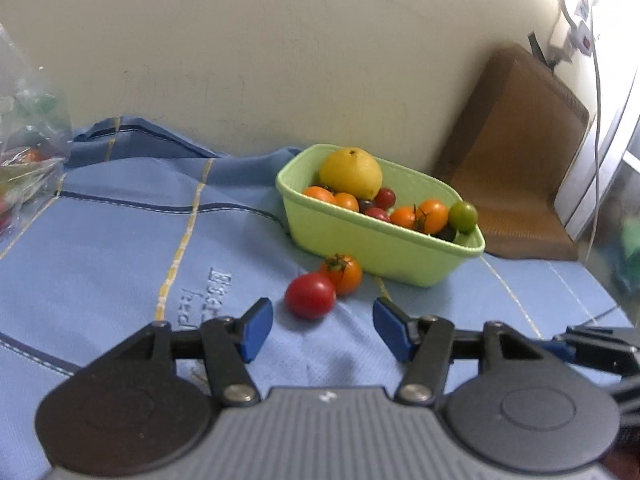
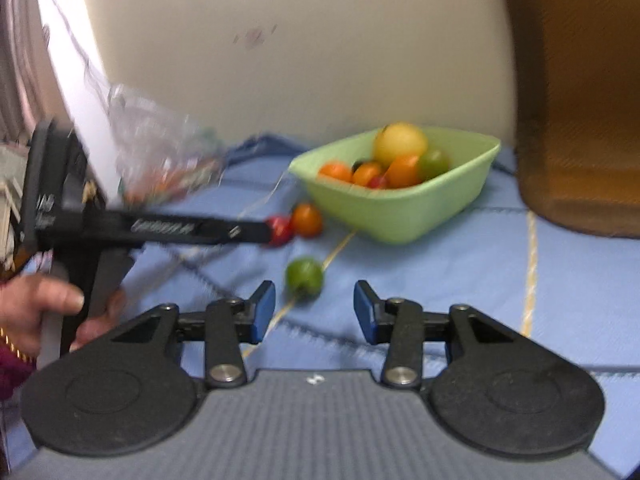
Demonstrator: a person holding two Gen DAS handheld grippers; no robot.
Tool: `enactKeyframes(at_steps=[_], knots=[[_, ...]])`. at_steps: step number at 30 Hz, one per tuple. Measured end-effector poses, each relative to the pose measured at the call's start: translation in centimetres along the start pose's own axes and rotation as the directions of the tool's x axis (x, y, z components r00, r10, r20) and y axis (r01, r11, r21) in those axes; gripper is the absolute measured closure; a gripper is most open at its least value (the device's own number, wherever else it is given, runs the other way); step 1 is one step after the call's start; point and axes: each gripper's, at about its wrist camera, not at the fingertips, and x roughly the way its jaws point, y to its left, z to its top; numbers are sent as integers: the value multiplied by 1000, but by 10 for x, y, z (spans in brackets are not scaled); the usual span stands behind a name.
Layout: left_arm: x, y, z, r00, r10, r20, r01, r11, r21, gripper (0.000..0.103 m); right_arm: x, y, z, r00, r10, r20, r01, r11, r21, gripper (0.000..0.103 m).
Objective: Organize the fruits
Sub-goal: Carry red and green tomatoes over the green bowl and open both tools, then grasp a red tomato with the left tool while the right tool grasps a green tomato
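On blue cloth (image 1: 120,240), L gripper (image 1: 323,330) & R gripper (image 2: 315,311) both apart, empty

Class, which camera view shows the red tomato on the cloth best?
The left wrist view: the red tomato lies sharp and whole before the bin. In the right wrist view it is blurred and partly hidden.

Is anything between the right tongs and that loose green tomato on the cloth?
Nothing visible. The right tongs stand open with only bare blue cloth before the green tomato, which lies just beyond the fingertips, slightly toward the left one.
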Motion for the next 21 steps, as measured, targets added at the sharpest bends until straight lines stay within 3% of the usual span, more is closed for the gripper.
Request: enactKeyframes(at_steps=[9,12,19,21], knots=[[13,-12,1,998,53,27,-56,991,121,44,24,4,7,999,-16,-35,15,999,-39,57],[20,-12,-1,999,51,7,-51,989,136,49,33,4,8,999,-15,-52,13,999,-40,57],[22,-13,-1,999,49,5,-49,988,147,50,41,10,8,999,-23,-50,19,998,-68,57],[24,-14,-1,998,61,2,-60,986,152,57,42,10,7,999,-26,-47,22,997,-76,57]])
